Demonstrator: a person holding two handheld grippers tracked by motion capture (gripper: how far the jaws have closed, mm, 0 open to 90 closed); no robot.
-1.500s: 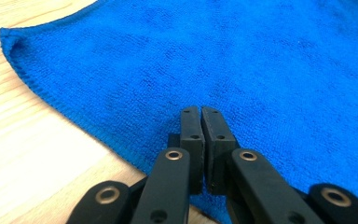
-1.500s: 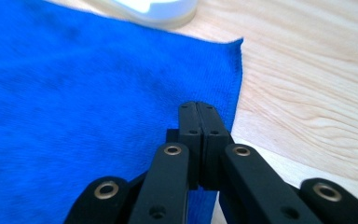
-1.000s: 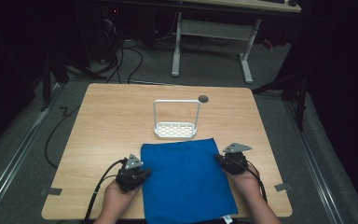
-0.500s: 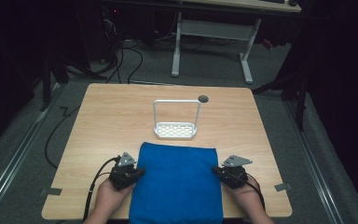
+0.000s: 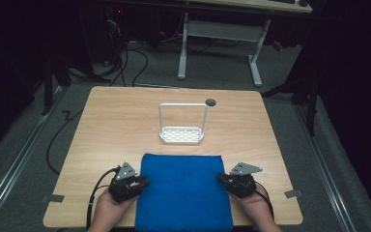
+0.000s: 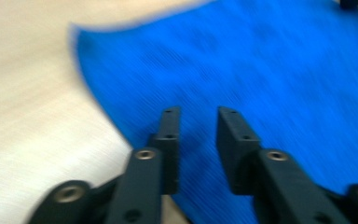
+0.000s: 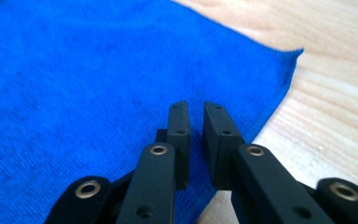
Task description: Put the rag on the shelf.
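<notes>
Left claw (image 5: 142, 182) is sitting at the left edge of the blue towel (image 5: 183, 191), jaws just opening, a gap showing between them, nothing pinched. The towel is lying flat on the counter (image 5: 116, 130), near edge hanging over the front, white rack (image 5: 182, 125) behind it. Right claw (image 5: 221, 178) is at the right edge, jaws just opening to a narrow slit, gripping nothing. Next regrip: I'd be taking the corners, both sides level.

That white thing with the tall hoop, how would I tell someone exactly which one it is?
Start from the wooden table and look past the blue cloth spread at its near edge. Just beyond it, near the middle, sits the white rack: a small perforated tray with a thin rectangular hoop rising over it. Unlike the small dark round spot behind it, it stands upright and is white.
</notes>
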